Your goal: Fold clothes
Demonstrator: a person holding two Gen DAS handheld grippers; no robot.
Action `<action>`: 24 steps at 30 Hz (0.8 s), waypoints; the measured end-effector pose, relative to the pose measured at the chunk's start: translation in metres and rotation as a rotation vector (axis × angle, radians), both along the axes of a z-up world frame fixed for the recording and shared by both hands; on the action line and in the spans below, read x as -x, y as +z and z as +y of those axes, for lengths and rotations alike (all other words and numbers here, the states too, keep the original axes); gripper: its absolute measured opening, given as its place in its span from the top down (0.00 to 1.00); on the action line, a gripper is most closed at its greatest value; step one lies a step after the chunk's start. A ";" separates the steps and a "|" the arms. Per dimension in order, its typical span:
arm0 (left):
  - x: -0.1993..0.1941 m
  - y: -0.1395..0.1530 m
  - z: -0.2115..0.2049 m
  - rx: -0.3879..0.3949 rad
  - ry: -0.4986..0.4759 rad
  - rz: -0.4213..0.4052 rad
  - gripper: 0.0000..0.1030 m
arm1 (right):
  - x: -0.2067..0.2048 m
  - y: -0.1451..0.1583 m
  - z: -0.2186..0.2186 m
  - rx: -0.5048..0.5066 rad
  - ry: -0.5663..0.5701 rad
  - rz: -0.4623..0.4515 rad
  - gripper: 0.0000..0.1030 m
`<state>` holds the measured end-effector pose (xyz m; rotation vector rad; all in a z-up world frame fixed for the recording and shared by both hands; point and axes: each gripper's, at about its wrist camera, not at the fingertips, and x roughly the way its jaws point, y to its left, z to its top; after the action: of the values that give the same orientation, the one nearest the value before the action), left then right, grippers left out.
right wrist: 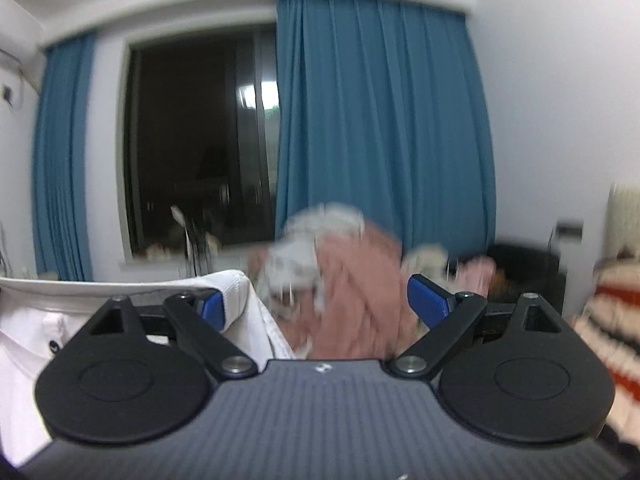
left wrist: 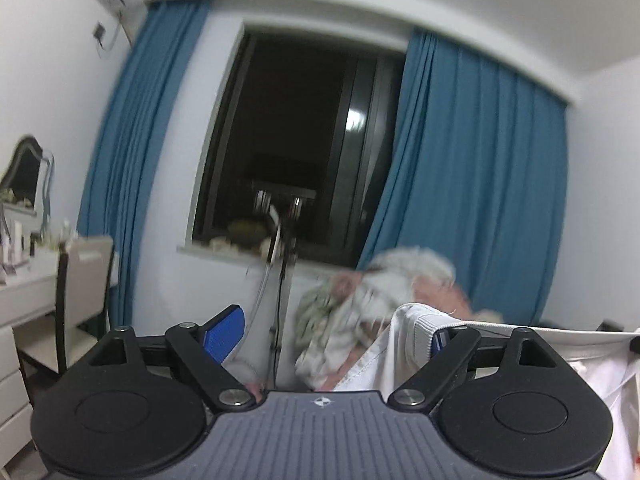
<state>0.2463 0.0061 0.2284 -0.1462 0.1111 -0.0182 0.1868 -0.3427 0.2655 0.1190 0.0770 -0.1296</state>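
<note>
Both of my grippers are raised, facing the window [left wrist: 292, 152] and the blue curtains [right wrist: 380, 128]. My left gripper [left wrist: 332, 332] has its jaws spread wide. The white garment [left wrist: 416, 332] is draped over its right finger, the ribbed edge hanging across the blue pad; the left finger [left wrist: 224, 332] is bare. Nothing is pinched between the jaws. My right gripper [right wrist: 320, 310] is also wide apart. The same white garment [right wrist: 236, 300] hangs over its left finger, and the cloth runs off toward the left edge of that view. The right finger [right wrist: 428, 304] is free. So the garment is stretched between the two grippers, hooked on their inner fingers. Behind it lies a blurred pile of clothes [right wrist: 344, 272], pink and grey. A white dressing table [left wrist: 24, 292] stands far left.
</note>
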 end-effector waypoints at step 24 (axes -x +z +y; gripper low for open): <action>-0.381 -0.333 -0.039 -0.301 -0.338 0.689 0.02 | -0.355 -0.345 -0.002 0.177 0.215 0.666 0.11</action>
<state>0.6278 -0.0326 -0.1048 0.1754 0.8218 -0.2881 0.5420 -0.3443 -0.0796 -0.1142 0.7385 0.0436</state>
